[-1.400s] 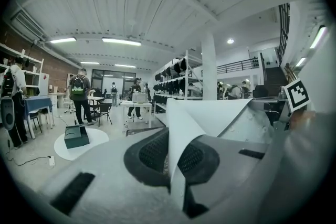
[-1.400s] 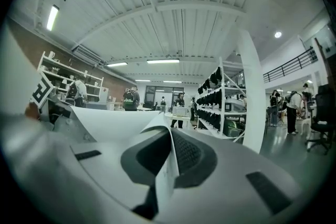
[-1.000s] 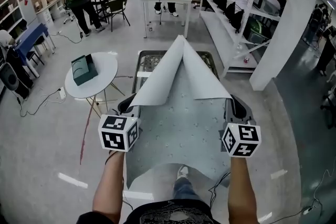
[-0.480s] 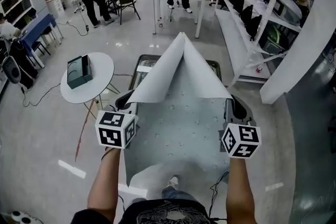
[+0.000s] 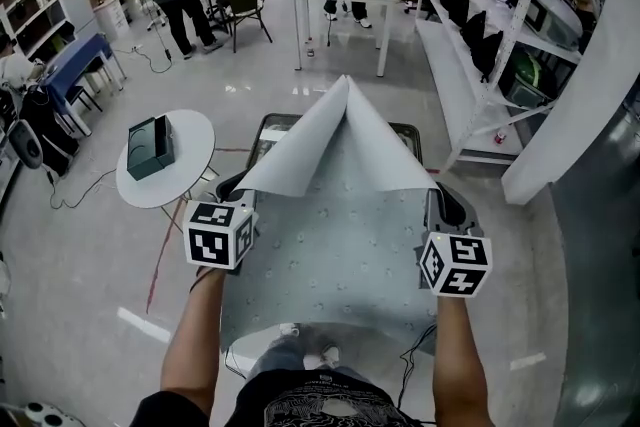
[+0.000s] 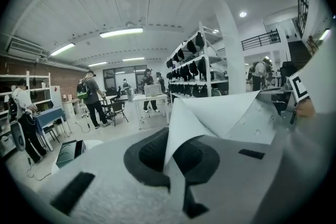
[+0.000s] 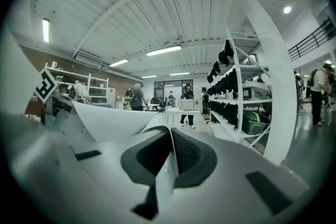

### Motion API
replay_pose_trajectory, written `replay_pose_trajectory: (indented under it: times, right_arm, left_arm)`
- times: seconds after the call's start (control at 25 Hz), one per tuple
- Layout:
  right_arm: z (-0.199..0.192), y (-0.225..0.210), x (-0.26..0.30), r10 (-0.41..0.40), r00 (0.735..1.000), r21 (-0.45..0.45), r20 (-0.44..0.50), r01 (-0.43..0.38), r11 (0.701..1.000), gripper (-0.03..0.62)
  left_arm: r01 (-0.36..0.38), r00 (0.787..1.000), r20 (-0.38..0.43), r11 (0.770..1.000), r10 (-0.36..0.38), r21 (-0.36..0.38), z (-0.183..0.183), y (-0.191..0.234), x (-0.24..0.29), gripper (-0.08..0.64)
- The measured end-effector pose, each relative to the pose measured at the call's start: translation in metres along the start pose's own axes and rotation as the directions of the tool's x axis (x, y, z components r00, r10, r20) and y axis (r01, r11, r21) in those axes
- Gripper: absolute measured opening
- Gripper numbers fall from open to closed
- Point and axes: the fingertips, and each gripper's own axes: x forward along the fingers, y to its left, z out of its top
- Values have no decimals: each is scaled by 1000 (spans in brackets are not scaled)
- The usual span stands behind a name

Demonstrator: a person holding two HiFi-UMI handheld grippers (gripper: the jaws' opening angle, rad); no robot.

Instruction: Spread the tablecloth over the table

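The left gripper and right gripper jaws each clamp the cloth, which is draped over the tabletop. A round table stands left, shelves right.

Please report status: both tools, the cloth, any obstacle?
Left tool, right tool: shut on pale grey dotted tablecloth. Far edge folded back, peaked. Round white side table left, apart.

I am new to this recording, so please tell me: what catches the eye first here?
A pale tablecloth hangs stretched in the middle, its far part folded back into a peak. The left hand-held gripper and the right hand-held gripper are each shut on one side edge.
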Motion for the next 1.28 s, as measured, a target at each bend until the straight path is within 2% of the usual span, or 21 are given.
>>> replay_pose_trajectory:
  times: [0.32,0.64,0.88,1.12,1.28]
  right_arm:
    - [-3,-28,48,-33,999,-35,-22,32,999,8]
    - [-20,-40,134,-71,993,-80,-94,64,995,8]
    - [-44,-44,193,-93,983,-124,-160,74,990,8]
    - [-69,-58,230,-125,964,-149,-233,92,985,8]
    - [-92,-58,248,-140,947,-191,-288,87,978,8]
  left_arm:
    - [3,1000,-17,1000,-3,2,0,24,52,8]
    - [26,997,-79,999,-27,-25,-14,71,134,8]
    - [50,990,-130,997,-57,-53,-35,101,195,8]
    - [76,980,-178,992,-93,-100,-62,122,240,9]
    - [102,969,-214,990,-120,-93,-86,131,265,9]
